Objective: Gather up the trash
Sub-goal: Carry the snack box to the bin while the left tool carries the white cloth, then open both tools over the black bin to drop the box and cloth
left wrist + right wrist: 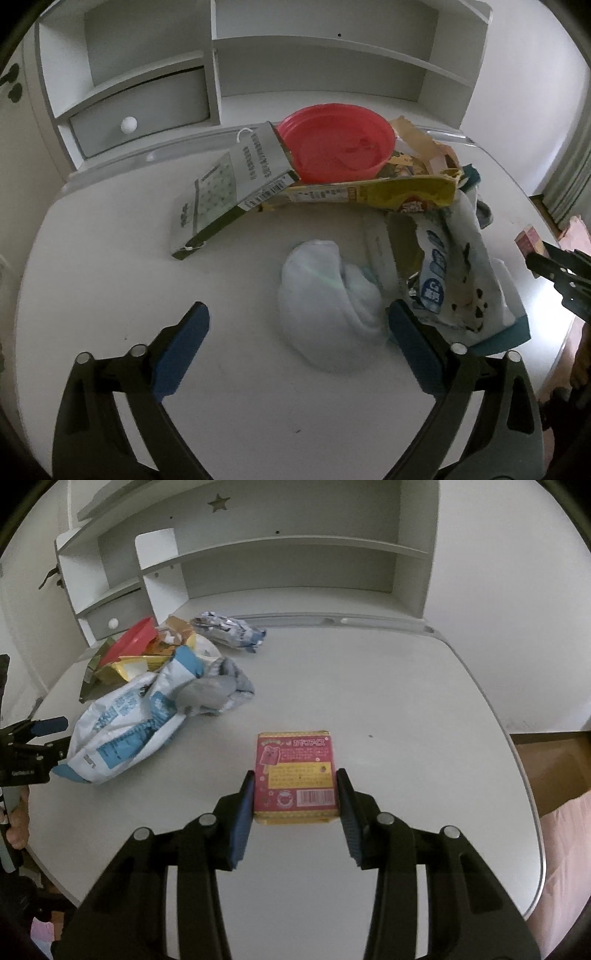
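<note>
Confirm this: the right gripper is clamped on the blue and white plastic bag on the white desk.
Wrong thing. The right wrist view shows the right gripper clamped on the small pink and yellow cardboard box on the white desk; the blue and white plastic bag lies apart, untouched.

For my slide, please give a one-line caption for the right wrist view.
Right tool grips a pink snack box on the white desk, apart from the trash pile.
</note>
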Action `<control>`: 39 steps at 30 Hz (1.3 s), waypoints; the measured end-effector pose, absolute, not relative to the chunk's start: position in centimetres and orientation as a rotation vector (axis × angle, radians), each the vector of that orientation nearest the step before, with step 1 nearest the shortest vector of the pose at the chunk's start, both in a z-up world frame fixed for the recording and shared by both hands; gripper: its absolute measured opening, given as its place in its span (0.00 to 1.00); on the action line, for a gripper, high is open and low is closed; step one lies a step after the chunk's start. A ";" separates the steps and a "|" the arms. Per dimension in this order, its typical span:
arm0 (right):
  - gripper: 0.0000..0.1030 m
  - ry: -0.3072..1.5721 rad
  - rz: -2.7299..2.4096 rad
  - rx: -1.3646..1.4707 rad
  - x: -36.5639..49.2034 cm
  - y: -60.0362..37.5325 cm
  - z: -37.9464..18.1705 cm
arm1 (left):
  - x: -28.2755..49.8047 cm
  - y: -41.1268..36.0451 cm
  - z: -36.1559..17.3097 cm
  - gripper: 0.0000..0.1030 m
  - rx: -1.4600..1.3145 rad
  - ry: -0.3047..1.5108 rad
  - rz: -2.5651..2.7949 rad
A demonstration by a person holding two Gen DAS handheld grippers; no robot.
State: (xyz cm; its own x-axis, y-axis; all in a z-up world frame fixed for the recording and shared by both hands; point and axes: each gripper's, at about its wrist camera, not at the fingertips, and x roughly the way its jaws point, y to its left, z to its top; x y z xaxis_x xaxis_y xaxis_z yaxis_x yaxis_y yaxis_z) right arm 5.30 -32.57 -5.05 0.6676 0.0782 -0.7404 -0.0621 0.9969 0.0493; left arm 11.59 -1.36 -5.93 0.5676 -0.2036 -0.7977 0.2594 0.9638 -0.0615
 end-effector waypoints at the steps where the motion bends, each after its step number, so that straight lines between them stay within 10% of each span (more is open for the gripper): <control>1: 0.41 0.834 0.073 0.023 5.1 -32.8 -5.0 | 11.5 -1.5 -5.9 0.56 0.069 0.934 -0.293; 4: 0.41 0.828 0.060 0.033 4.6 -33.4 -4.8 | 11.3 -1.8 -5.7 0.23 0.083 0.942 -0.329; 6: 0.41 0.818 0.049 0.040 4.2 -34.0 -4.5 | 10.8 -1.9 -5.0 0.19 0.110 0.916 -0.309; 23: 0.41 0.711 -0.356 0.308 -6.6 -51.4 -2.8 | 8.0 -18.8 4.3 0.18 0.158 0.718 -0.727; 39: 0.41 0.777 -0.824 0.762 -23.3 -70.5 -13.2 | -4.4 -55.5 -9.3 0.18 0.563 0.915 -1.378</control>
